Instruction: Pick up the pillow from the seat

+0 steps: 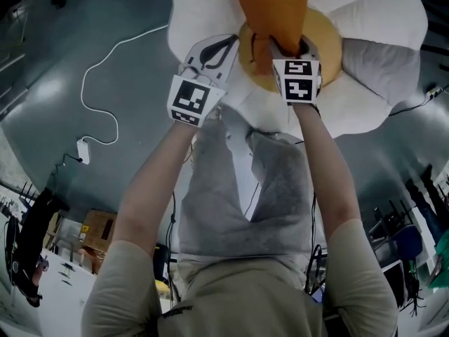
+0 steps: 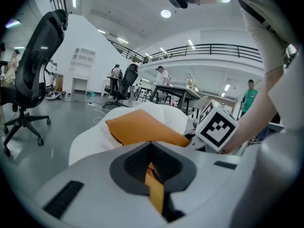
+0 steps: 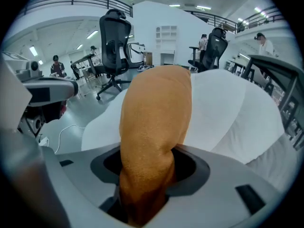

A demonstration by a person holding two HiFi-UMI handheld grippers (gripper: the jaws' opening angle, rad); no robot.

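With right gripper [image 1: 287,48] jaws, grips pillow's [image 1: 270,5] bunched end; with left gripper [image 1: 217,52] jaws, pinches its thin edge over seat [image 1: 382,12].

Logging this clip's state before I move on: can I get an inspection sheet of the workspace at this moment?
Surface: white flower-shaped seat, yellow centre, on grey floor.
Job's things: orange pillow, over the seat's centre.
Clutter: cardboard box behind the person.
Grippers: left gripper and right gripper both shut on the pillow.
Cables: white cable loose on the floor.
Surroundings: office chairs, people, open hall.
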